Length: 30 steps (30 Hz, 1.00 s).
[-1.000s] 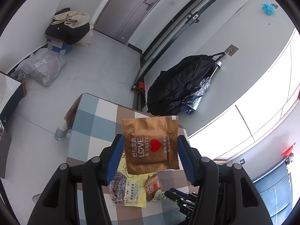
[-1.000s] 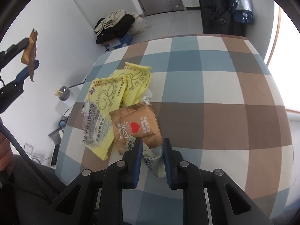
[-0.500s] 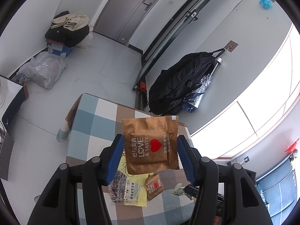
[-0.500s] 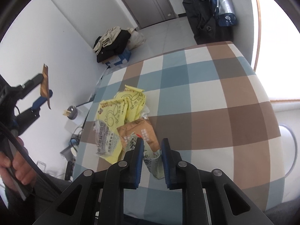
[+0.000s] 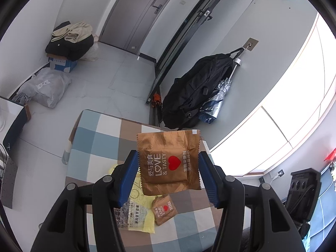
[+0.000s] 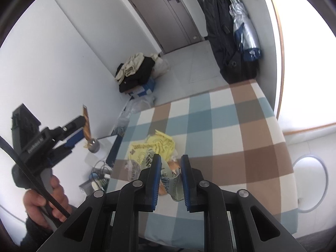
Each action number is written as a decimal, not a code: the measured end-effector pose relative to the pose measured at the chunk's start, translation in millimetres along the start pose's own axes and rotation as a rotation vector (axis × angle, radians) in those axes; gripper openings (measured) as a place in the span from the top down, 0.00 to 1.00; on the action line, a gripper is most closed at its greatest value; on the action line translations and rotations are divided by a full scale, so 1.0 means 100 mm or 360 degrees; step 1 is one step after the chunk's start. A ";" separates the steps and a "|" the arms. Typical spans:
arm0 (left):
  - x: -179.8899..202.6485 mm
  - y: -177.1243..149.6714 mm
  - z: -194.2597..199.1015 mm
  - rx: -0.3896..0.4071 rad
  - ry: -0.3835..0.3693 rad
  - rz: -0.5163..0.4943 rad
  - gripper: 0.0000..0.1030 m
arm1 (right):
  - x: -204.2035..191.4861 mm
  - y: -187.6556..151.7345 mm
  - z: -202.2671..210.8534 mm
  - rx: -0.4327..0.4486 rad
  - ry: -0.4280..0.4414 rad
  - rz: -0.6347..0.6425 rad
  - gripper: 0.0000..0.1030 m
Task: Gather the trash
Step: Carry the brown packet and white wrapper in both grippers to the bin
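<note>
The left hand-held gripper (image 5: 169,168) pinches a brown snack packet (image 5: 168,163) above the checked desk (image 5: 94,138) — the right hand-held gripper (image 6: 171,178) clamps a crumpled clear wrapper (image 6: 173,185), lifted over yellow wrappers (image 6: 155,145).

A home entryway: grey door (image 5: 134,14), hung backpack (image 5: 193,92), checked-cloth table (image 5: 96,138).

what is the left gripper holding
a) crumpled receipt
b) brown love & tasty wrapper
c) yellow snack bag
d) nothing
b: the left gripper has its blue pads closed on the edges of the brown LOVE & TASTY wrapper, held up above the checked table.
</note>
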State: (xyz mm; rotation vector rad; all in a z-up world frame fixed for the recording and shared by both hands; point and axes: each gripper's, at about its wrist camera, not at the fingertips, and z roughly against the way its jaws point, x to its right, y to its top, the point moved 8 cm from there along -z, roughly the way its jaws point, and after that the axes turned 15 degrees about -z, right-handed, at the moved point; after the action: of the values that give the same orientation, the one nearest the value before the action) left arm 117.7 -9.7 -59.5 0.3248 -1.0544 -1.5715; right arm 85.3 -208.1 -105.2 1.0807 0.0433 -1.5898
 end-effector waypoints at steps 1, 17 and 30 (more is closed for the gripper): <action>0.03 0.01 0.00 0.0006 -0.0011 -0.0002 0.48 | -0.02 0.03 0.05 0.0012 0.0014 0.0001 0.83; 0.76 0.31 0.05 0.0058 -0.0092 -0.0151 0.48 | -0.02 0.60 1.07 0.0241 0.0186 -0.0094 0.83; 1.79 0.49 -0.25 0.0053 -0.0274 -0.0348 0.48 | 0.61 0.96 1.98 0.0488 0.0102 -0.0183 0.83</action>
State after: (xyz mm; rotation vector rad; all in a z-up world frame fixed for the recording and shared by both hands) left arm 112.3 -178.3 22.6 0.3409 -1.2114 -1.8036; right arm 47.0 -397.1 17.7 1.3876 -0.1001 -1.7012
